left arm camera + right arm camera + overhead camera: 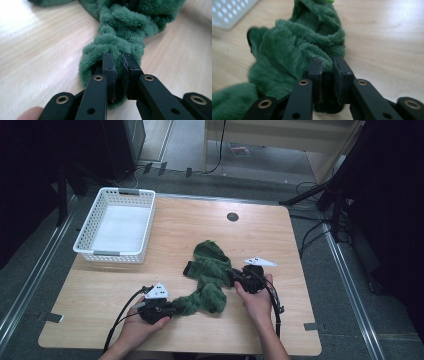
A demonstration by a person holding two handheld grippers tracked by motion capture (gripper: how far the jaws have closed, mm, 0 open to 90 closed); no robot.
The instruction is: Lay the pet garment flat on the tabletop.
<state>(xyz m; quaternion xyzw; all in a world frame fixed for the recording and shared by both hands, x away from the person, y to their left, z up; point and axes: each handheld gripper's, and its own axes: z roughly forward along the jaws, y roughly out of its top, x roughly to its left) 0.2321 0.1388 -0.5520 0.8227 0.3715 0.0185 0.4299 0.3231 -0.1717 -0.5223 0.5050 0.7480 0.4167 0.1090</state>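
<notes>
A green fleecy cloth [210,270] lies bunched and twisted on the wooden table [280,250], with a black edge at its left. My left gripper [172,310] is at the cloth's near left end. In the left gripper view its jaws [119,56] are shut on a fold of the cloth [125,25]. My right gripper [234,274] meets the cloth's right side. In the right gripper view its jaws [327,60] stand close together at the edge of the cloth [294,45], pinching it; the narrow gap between them looks dark.
A white perforated basket [117,194] stands at the table's far left, and its corner [227,12] shows in the right gripper view. A round cable hole [232,216] sits near the far edge. Bare wood lies to the right of the cloth.
</notes>
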